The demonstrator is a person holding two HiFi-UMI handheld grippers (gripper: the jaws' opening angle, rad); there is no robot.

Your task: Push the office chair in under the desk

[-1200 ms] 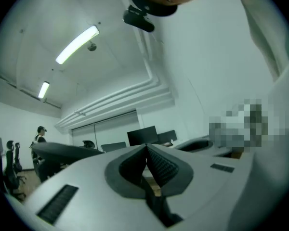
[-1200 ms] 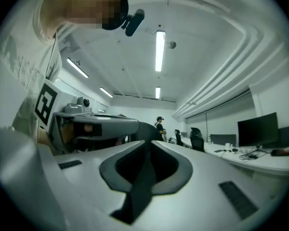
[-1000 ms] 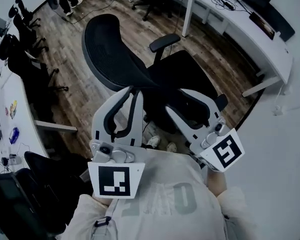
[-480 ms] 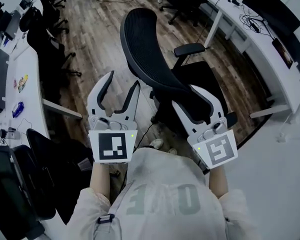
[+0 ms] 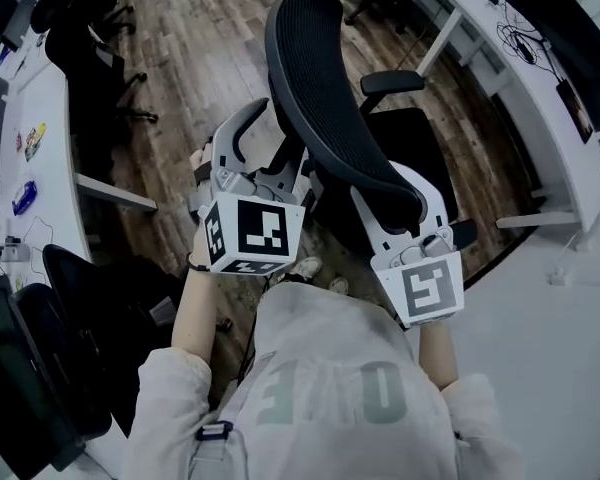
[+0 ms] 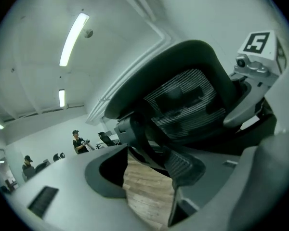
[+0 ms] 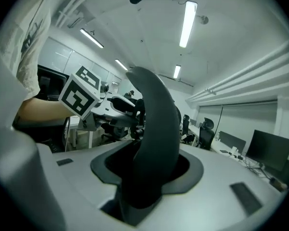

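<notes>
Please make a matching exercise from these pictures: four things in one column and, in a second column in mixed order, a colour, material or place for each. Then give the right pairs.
Things:
1. backrest
2. floor
3. right hand-held gripper
4. right-hand desk

Descriptions:
A. white top
B. jaws on either side of the backrest's edge
C. black mesh
D. brown wooden planks

Pairs: 1-C, 2-D, 3-B, 4-A

The right gripper (image 7: pixel 147 174) has its jaws apart, with the edge of the chair backrest (image 7: pixel 154 124) standing upright between them. The left gripper (image 7: pixel 123 110) appears beyond, left of the backrest.
</notes>
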